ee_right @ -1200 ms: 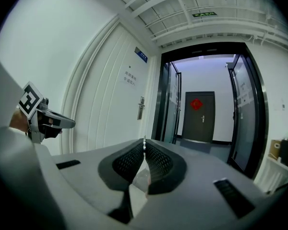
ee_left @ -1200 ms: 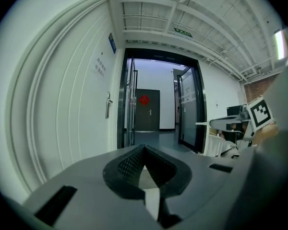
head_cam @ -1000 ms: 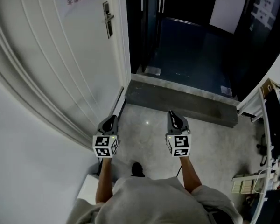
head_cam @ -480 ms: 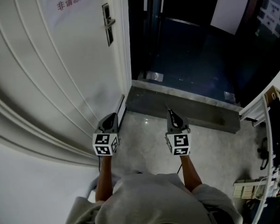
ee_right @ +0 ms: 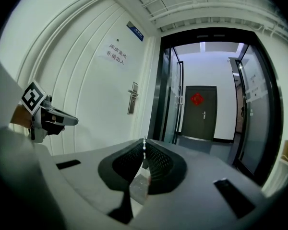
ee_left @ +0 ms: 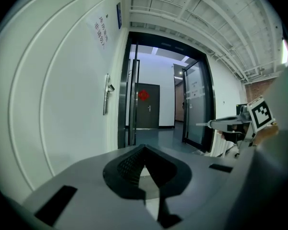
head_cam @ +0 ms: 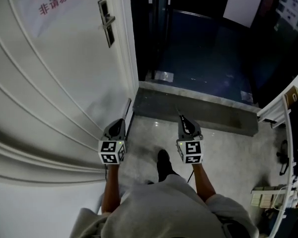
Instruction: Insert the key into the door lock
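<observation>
Over a speckled concrete floor (head_cam: 151, 133), the right gripper (head_cam: 182, 119) has its jaws pinched on a slim key (ee_right: 144, 142) poking past its tips. The left gripper (head_cam: 120, 123) is closed and empty. The door lock (head_cam: 107, 21) sits ahead-left of both on the white door (head_cam: 64, 73), beside a dark hallway (head_cam: 203, 43).

left gripper (head_cam: 120, 121) and right gripper (head_cam: 183, 119) are grey with marker cubes (head_cam: 112, 152).

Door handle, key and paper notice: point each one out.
door handle (head_cam: 108, 21), head view, on the lever.
key (ee_left: 202, 124), left gripper view, on its exposed blade.
paper notice (head_cam: 49, 4), head view, near its red print.
</observation>
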`<act>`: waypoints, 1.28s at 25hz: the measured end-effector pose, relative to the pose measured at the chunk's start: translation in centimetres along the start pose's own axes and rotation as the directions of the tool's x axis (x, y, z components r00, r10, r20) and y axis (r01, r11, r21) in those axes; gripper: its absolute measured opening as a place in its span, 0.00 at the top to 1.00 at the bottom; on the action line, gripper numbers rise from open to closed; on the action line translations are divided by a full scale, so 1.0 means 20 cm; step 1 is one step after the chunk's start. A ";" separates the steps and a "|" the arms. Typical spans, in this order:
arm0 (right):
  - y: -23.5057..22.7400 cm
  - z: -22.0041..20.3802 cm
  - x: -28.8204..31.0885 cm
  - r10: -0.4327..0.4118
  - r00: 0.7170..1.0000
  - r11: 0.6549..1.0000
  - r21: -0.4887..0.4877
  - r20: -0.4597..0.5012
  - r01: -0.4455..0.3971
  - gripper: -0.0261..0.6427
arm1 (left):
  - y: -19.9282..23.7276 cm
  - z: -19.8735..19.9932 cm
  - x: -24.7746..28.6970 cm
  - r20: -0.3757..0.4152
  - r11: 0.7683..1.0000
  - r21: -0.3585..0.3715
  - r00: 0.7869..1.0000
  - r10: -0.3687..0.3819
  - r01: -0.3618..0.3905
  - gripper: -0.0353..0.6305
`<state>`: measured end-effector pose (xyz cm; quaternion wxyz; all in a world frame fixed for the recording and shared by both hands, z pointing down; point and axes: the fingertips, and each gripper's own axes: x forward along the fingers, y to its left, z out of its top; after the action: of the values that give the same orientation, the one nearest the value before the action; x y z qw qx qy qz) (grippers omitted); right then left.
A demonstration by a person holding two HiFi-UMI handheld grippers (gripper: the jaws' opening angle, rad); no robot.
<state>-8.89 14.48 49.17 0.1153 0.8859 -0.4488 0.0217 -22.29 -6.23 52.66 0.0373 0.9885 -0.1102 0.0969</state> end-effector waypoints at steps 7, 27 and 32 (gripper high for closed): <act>-0.14 -0.03 0.32 0.029 0.999 1.000 0.000 0.012 -0.029 0.92 | 0.06 0.04 0.30 0.009 1.000 0.009 1.000 0.018 -0.018 0.92; -0.95 0.23 1.96 0.158 0.986 0.987 -0.015 0.056 -0.157 0.92 | 0.39 0.57 1.96 0.004 0.995 0.010 0.995 0.100 -0.100 0.92; -1.06 0.22 2.19 0.170 0.984 0.985 0.001 0.050 -0.170 0.92 | 0.47 0.59 2.16 -0.017 0.992 0.009 0.992 0.123 -0.123 0.92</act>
<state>33.93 -9.04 47.20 0.0996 0.8449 -0.5254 0.0104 19.07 -25.62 50.22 0.0282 0.9791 -0.1699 0.1082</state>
